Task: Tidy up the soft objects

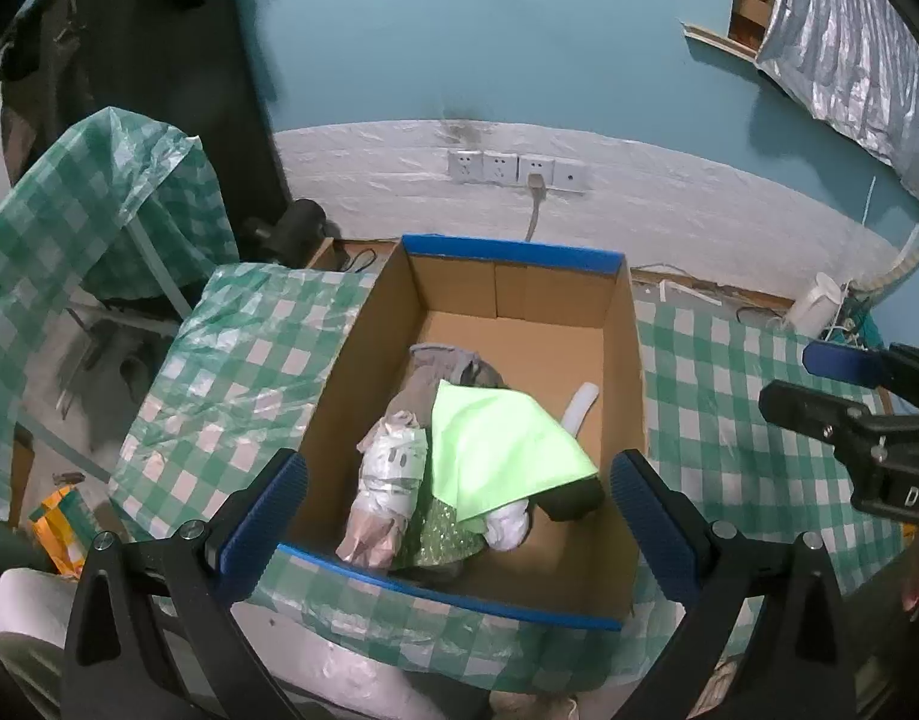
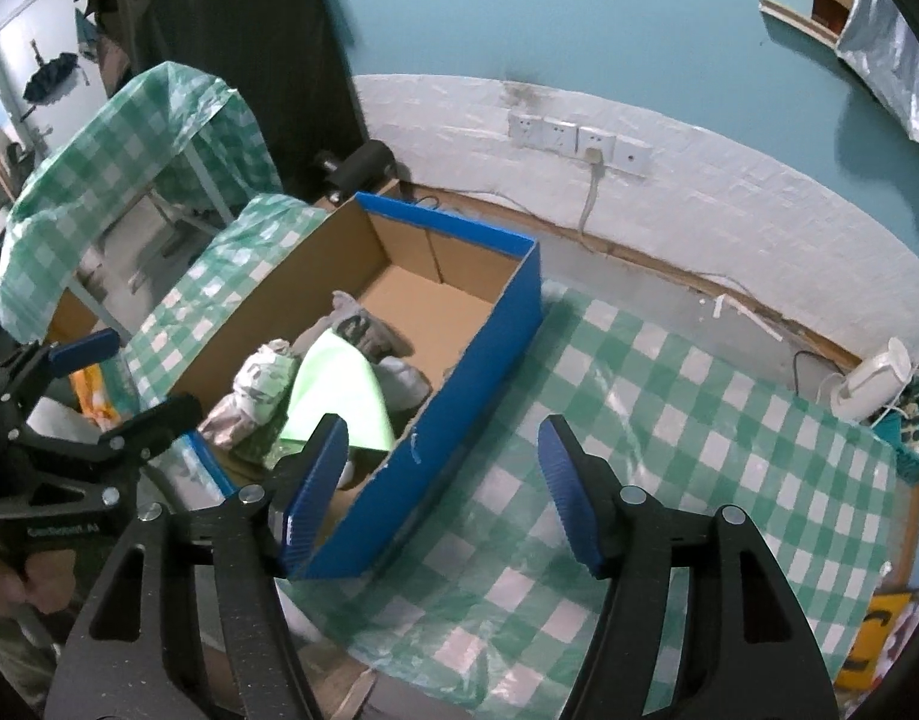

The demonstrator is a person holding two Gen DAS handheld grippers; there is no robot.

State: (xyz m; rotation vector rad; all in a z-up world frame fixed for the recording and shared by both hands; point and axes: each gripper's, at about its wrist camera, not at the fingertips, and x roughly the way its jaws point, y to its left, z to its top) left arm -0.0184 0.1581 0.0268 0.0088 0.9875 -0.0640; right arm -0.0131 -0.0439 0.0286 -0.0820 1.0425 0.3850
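Currently, both the left gripper (image 1: 459, 516) and right gripper (image 2: 444, 495) are hanging empty, jaws spread, above the cardboard box (image 1: 627, 360) holding the green cloth (image 1: 501, 450) and other soft items — advise clearing the rim before reaching again.

I see a brown cardboard box (image 1: 624, 360) with blue outside, a light green cloth (image 1: 501, 450) in it (very bright), and a green-and-white checked tablecloth (image 2: 669, 420).
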